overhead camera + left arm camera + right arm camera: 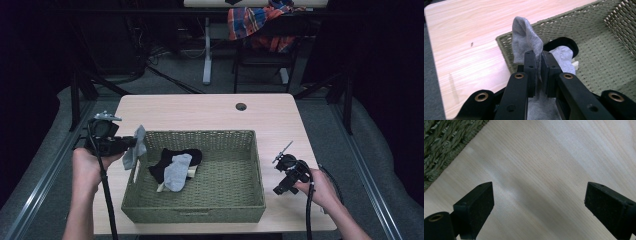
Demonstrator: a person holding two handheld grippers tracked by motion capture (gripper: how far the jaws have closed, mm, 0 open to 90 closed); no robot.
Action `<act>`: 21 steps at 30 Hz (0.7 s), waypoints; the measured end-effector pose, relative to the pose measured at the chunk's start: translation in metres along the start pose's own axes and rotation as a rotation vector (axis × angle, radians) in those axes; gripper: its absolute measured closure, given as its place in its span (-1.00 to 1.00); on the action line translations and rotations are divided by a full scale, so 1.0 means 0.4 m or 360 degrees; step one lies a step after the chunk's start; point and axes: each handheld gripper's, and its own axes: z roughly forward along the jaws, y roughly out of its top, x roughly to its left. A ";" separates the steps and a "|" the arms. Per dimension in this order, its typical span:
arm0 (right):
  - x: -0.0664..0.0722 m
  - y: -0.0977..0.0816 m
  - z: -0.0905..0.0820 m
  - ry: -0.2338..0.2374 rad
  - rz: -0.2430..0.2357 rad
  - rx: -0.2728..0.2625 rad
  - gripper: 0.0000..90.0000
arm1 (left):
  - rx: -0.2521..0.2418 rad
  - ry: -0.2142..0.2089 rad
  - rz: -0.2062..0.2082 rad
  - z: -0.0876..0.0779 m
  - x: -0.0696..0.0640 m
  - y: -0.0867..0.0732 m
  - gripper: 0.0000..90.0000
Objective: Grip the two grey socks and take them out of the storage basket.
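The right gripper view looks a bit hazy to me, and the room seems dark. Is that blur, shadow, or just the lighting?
In the right gripper view, the tabletop is soft and slightly blurred, with a faint shadow band between the wide-open tool; in the high view, the table is lit while the room around it is nearly black; in the left gripper view, the grey sock is sharp and evenly lit.

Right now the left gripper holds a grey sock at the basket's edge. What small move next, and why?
Probably carry the left gripper further over the basket before opening: its jaws pinch the grey sock above the left rim, while the other socks lie inside.
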 end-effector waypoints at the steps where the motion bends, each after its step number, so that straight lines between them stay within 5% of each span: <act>1: 0.000 0.000 0.000 0.0000 0.0000 0.0002 -0.81 | 0.0002 0.0014 -0.0006 -0.001 0.005 -0.002 0.86; 10: 0.000 0.000 0.000 -0.0001 0.0002 -0.0001 -0.81 | 0.0007 0.0077 -0.0109 -0.005 0.060 -0.028 0.86; 13: -0.004 0.004 -0.006 -0.0007 -0.0043 0.0056 -0.81 | 0.0006 0.0086 -0.0140 -0.005 0.078 -0.036 0.86; 14: 0.000 0.000 0.000 0.0000 0.0002 -0.0001 -0.81 | 0.0005 0.0090 -0.0148 -0.005 0.083 -0.039 0.86; 21: 0.000 0.000 0.000 0.0000 0.0001 0.0000 -0.81 | 0.0028 0.0134 -0.0203 0.004 0.113 -0.060 0.86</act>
